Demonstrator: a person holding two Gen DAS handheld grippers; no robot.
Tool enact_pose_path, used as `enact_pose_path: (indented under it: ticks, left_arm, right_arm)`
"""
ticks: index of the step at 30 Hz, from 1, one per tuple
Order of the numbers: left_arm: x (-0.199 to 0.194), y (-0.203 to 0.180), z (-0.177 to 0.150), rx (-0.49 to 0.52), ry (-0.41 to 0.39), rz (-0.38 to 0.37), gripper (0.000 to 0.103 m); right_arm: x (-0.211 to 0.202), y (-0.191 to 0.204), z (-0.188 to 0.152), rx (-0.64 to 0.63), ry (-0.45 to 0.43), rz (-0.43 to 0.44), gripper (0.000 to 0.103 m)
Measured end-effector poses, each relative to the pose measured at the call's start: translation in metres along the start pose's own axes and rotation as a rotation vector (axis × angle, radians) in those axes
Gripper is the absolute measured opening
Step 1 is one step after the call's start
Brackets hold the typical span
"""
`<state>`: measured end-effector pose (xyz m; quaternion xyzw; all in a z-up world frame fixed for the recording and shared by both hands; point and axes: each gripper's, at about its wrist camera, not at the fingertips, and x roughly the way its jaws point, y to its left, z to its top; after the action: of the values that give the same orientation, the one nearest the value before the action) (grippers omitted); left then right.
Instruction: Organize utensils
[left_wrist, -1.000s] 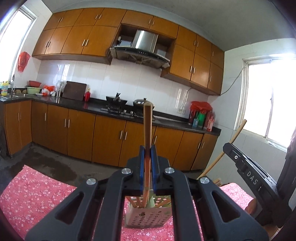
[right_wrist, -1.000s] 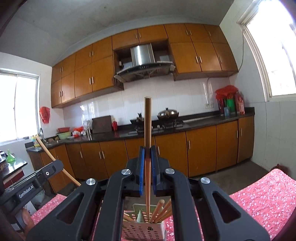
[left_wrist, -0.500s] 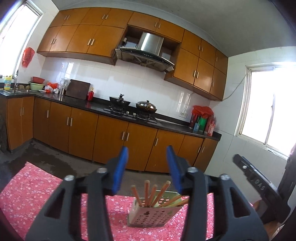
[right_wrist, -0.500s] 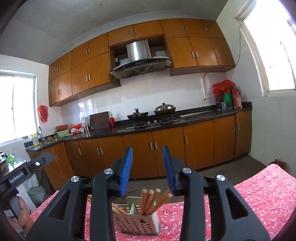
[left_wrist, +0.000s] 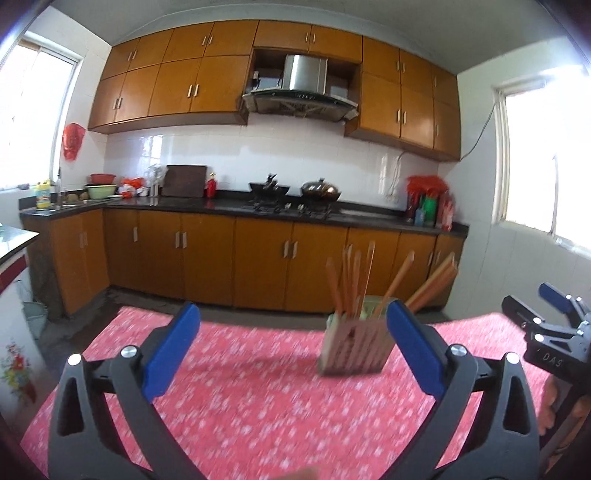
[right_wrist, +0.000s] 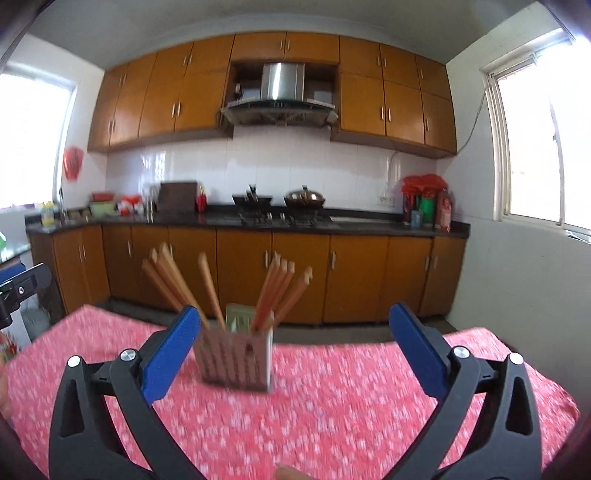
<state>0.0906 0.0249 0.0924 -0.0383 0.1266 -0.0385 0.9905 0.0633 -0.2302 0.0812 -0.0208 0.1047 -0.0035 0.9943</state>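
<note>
1. Two grippers stood spread wide with nothing between their blue pads: the left gripper (left_wrist: 293, 345) and the right gripper (right_wrist: 291, 345); their jaws had just been opening, and both were empty.
2. All the chopsticks (right_wrist: 212, 291) in view stood tilted in the perforated holder (right_wrist: 236, 360), which rested on the pink flowered cloth of the bench (right_wrist: 351, 417); in the left view the holder (left_wrist: 354, 345) sat far and to the right, partly behind the right-hand pad.
3. Judged from this, the step in hand was the retreat after a drop; done well, it meant backing each gripper straight away so no pad clipped a leaning stick or nudged the light holder.
4. The right gripper (left_wrist: 554, 332) showed at the far right edge of the left view, well apart from the holder; keeping that gap seemed wise.
5. Whether more utensils waited elsewhere could not be told; both views were blurred near the holder.
</note>
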Motion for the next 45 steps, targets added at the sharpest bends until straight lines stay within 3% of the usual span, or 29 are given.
enact_pose_path:
  ticks: [2,11,19,45]
  left_arm:
    - [-0.009,-0.001,-0.017,0.009,0.011,0.034,0.099]
    - [-0.024,-0.008,-0.075,0.055,0.084,0.053,0.099]
    - [-0.022,-0.017,-0.097,0.091,0.129,0.069,0.099]
    - [-0.018,-0.025,-0.099,0.085,0.139,0.046,0.099]
  right_arm:
    - [-0.007,0.002,-0.016,0.013,0.022,0.008,0.101]
    - [-0.022,0.021,-0.07,-0.03,0.098,0.012,0.101]
    - [-0.027,0.015,-0.093,0.037,0.176,0.012,0.101]
    - [-0.032,0.01,-0.097,0.078,0.194,0.006,0.101]
